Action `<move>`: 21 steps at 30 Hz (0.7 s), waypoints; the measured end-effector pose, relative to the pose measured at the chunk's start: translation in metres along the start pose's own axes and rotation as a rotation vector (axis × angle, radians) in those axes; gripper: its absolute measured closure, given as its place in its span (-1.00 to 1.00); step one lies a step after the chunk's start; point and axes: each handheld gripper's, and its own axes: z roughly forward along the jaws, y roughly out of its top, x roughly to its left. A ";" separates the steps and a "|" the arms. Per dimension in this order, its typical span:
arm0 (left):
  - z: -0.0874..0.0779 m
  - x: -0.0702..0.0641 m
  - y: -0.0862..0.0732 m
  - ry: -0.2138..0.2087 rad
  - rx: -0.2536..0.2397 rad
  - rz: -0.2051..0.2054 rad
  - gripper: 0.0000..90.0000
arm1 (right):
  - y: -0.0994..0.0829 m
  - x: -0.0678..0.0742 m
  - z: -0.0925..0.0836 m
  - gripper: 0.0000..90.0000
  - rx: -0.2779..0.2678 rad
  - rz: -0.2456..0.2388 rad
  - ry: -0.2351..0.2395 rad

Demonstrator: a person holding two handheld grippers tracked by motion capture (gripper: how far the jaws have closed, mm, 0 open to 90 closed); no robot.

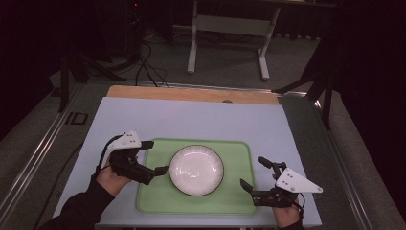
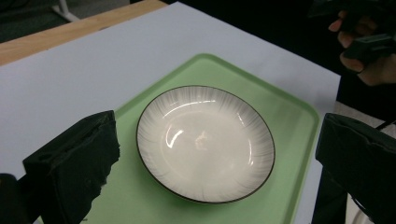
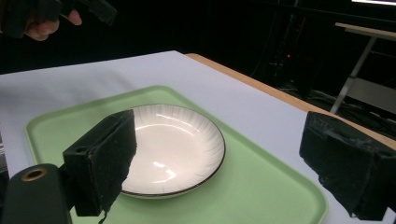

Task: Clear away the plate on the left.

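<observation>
A white ribbed plate with a dark rim [image 1: 196,170] [image 2: 205,142] [image 3: 170,147] lies empty in the middle of a light green tray [image 1: 153,196] [image 2: 299,126] [image 3: 261,186]. My left gripper [image 1: 155,157] hovers at the tray's left edge, open, its jaws wide apart and pointing at the plate. My right gripper [image 1: 255,172] hangs open at the tray's right edge, also aimed at the plate. Nothing sits between either pair of jaws. In the left gripper view the other hand [image 2: 369,60] shows at the far right.
The tray rests on a pale blue mat [image 1: 191,120] that covers a wooden table [image 1: 191,93]. Metal rails [image 1: 33,158] run along both sides. A white table frame [image 1: 230,28] and cables [image 1: 148,67] are on the floor beyond.
</observation>
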 end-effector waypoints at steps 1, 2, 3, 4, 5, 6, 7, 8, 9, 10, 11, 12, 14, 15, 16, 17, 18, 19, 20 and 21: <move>-0.002 0.000 -0.002 -0.006 -0.011 -0.001 -1.00 | 0.000 0.000 0.000 -0.76 0.002 -0.003 -0.001; -0.003 0.001 -0.005 -0.005 -0.019 -0.001 -1.00 | 0.000 0.000 0.000 -0.76 0.002 -0.005 -0.001; -0.004 0.002 -0.007 -0.002 -0.024 -0.006 -1.00 | 0.000 0.000 0.000 -0.76 0.002 -0.006 -0.001; -0.005 0.003 -0.010 -0.002 -0.026 -0.015 -1.00 | 0.000 0.001 0.000 -0.76 0.005 -0.004 -0.001; -0.005 0.004 -0.012 -0.004 -0.026 -0.018 -1.00 | 0.000 0.001 0.001 -0.76 0.007 -0.005 -0.002; -0.006 0.006 -0.015 -0.011 -0.031 -0.021 -1.00 | 0.000 0.001 0.001 -0.76 0.007 -0.005 -0.001; -0.006 0.007 -0.017 -0.009 -0.030 -0.022 -1.00 | -0.001 0.001 0.001 -0.76 0.009 -0.005 -0.001; -0.007 0.009 -0.021 -0.010 -0.036 -0.025 -1.00 | -0.001 0.001 0.002 -0.76 0.010 -0.007 -0.001; -0.007 0.010 -0.023 -0.012 -0.041 -0.027 -1.00 | -0.001 0.001 0.002 -0.76 0.010 -0.008 -0.001; -0.007 0.012 -0.025 -0.013 -0.043 -0.023 -1.00 | -0.001 0.001 0.002 -0.76 0.009 -0.008 -0.001; -0.007 0.013 -0.028 -0.011 -0.056 -0.016 -1.00 | -0.001 0.001 0.002 -0.76 0.010 -0.011 -0.005; -0.006 0.013 -0.030 -0.007 -0.056 -0.012 -1.00 | -0.001 0.001 0.002 -0.76 0.007 -0.011 -0.005; -0.005 0.014 -0.035 -0.007 -0.062 0.005 -1.00 | -0.002 0.001 0.002 -0.76 0.010 -0.006 -0.006; -0.005 0.014 -0.036 -0.010 -0.060 0.007 -1.00 | -0.002 0.001 0.002 -0.76 0.011 -0.006 -0.006; -0.005 0.014 -0.038 -0.006 -0.055 0.010 -1.00 | -0.002 0.000 0.002 -0.76 0.012 -0.005 -0.004; -0.006 0.014 -0.039 0.001 -0.057 0.011 -0.99 | -0.002 0.000 0.002 -0.76 0.014 -0.005 -0.003; -0.007 0.016 -0.041 0.002 -0.064 0.005 -1.00 | -0.003 0.000 0.003 -0.76 0.016 -0.007 -0.003; -0.008 0.018 -0.042 -0.001 -0.073 -0.001 -1.00 | -0.003 0.001 0.003 -0.76 0.019 -0.007 -0.001; -0.009 0.019 -0.044 0.000 -0.087 0.001 -1.00 | -0.003 0.001 0.003 -0.76 0.021 -0.006 0.001; -0.010 0.020 -0.045 0.004 -0.100 0.005 -0.99 | -0.003 0.000 0.004 -0.76 0.022 -0.009 0.000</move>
